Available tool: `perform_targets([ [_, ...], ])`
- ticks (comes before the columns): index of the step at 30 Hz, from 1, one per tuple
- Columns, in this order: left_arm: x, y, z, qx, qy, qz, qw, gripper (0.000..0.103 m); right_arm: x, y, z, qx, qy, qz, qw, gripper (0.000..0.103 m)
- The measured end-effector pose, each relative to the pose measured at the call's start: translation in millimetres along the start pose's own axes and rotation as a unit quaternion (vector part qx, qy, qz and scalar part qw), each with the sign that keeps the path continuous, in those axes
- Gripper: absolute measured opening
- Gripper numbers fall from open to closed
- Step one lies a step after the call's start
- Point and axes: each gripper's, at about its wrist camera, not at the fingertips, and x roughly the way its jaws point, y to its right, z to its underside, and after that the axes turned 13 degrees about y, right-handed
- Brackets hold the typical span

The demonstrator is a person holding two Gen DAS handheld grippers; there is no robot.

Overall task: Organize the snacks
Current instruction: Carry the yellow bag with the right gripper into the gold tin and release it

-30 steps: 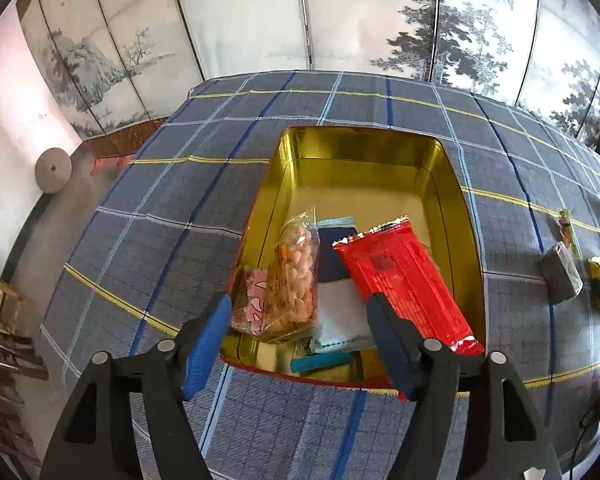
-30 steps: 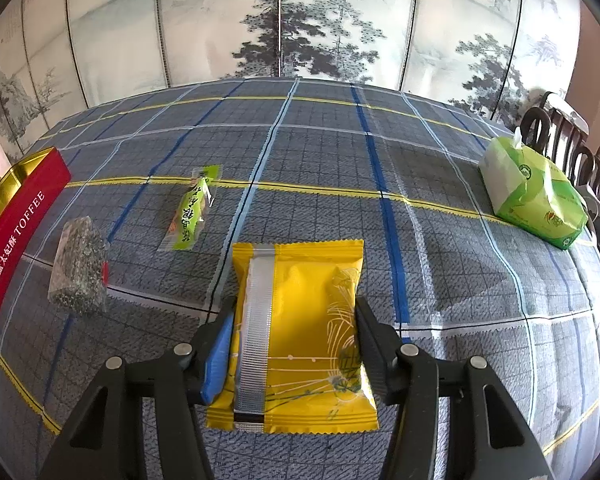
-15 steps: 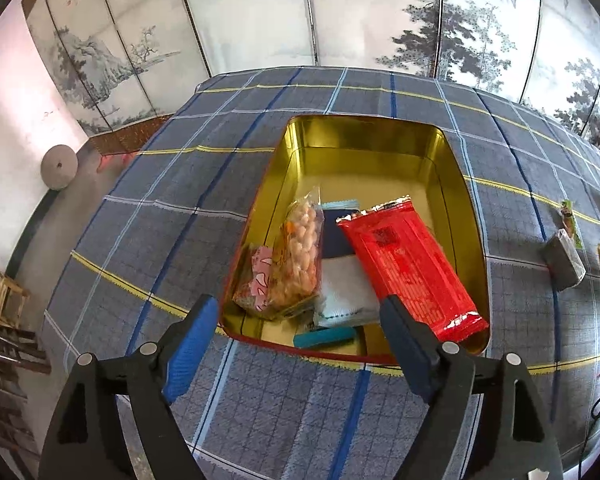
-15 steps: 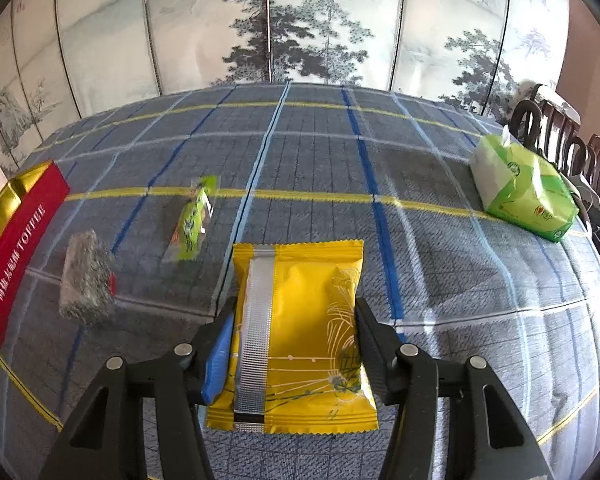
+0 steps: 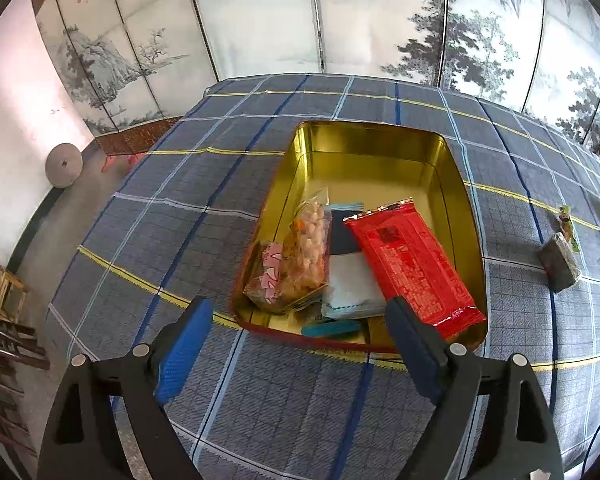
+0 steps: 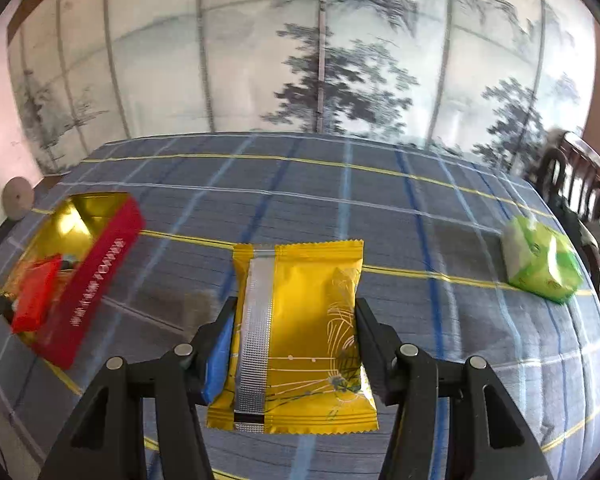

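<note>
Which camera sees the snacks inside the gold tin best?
The left wrist view. It looks down into the tin, so the peanut bag and red packet show clearly. The right wrist view catches the tin blurred at its left edge, side-on, with only the red packet peeking out.

A table under a blue plaid cloth carries a gold-lined red tin, a dark wrapped snack, a thin green one and, apparently, a green tissue pack.

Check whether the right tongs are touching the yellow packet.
Touching. In the right wrist view both pads of the right tongs press the sides of the yellow packet, which hangs between them above the cloth.
</note>
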Motion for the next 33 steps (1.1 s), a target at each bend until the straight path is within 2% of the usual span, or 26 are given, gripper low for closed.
perform_targets([
  [14, -11.9, -40.8, 4.6, -0.055, 0.002, -0.019, 0.9983, 0.087, 0.3, -114.8, -4.0, -0.057, -0.015, -0.105, 0.993, 0.056],
  [18, -11.6, -53.4, 8.1, -0.070, -0.002, -0.024, 0.9973, 0.087, 3.1, -144.4, -4.3, -0.074, -0.022, -0.124, 0.989, 0.056],
  [33, -15.8, -100.1, 23.8, -0.109, -0.011, -0.046, 0.9929, 0.087, 16.2, -215.5, 6.2, -0.124, -0.055, -0.130, 0.982, 0.056],
])
